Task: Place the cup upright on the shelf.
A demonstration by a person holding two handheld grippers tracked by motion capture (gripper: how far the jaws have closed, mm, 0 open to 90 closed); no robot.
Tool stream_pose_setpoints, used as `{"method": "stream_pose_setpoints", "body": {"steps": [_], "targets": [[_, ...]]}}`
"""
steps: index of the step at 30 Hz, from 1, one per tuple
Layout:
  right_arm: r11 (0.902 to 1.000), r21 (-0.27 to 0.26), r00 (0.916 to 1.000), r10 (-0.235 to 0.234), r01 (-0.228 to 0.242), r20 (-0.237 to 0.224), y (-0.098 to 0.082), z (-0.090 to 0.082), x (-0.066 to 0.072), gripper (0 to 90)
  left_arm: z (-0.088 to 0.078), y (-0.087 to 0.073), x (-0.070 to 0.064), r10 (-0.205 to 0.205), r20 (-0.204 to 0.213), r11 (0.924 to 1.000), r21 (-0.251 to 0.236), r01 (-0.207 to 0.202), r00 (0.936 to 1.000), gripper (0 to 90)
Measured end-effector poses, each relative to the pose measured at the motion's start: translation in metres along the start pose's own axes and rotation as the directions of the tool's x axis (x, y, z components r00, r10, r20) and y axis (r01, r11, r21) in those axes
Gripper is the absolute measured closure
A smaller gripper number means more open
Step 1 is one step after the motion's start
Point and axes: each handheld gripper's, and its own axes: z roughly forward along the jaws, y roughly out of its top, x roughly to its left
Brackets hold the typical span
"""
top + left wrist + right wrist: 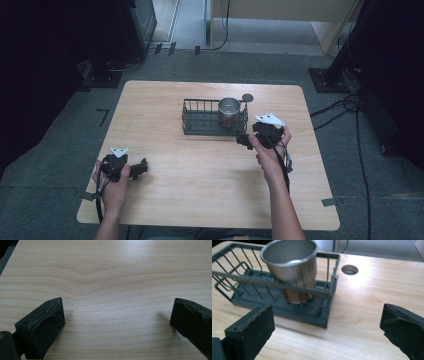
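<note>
Bare table (200,170) before rack (200,125)

The dark wire rack (274,285) hides the shiny steel cup's (292,267) lower part. The rack's left end is cut off by the right gripper view's edge.

My count on the table (165,100):
I see one wire rack (200,120), one metal cup (229,111) inside that rack, and two grippers.

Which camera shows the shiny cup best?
The right gripper view: the metal cup is close, standing in the rack, its open mouth and brown base visible. In the high view the cup is small and far away. The left gripper view looks at bare table.
</note>
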Motion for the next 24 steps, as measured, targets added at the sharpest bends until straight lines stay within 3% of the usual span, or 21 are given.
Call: {"method": "stream_pose_setpoints", "body": {"steps": [24], "targets": [[0.996, 0.067, 0.9949, 0.054, -0.06, 0.085, -0.067, -0.016, -0.048, 0.0, 0.0, 0.0, 0.0, 0.002, 0.0, 1.0, 0.002, -0.002, 1.0, 0.0]]}}
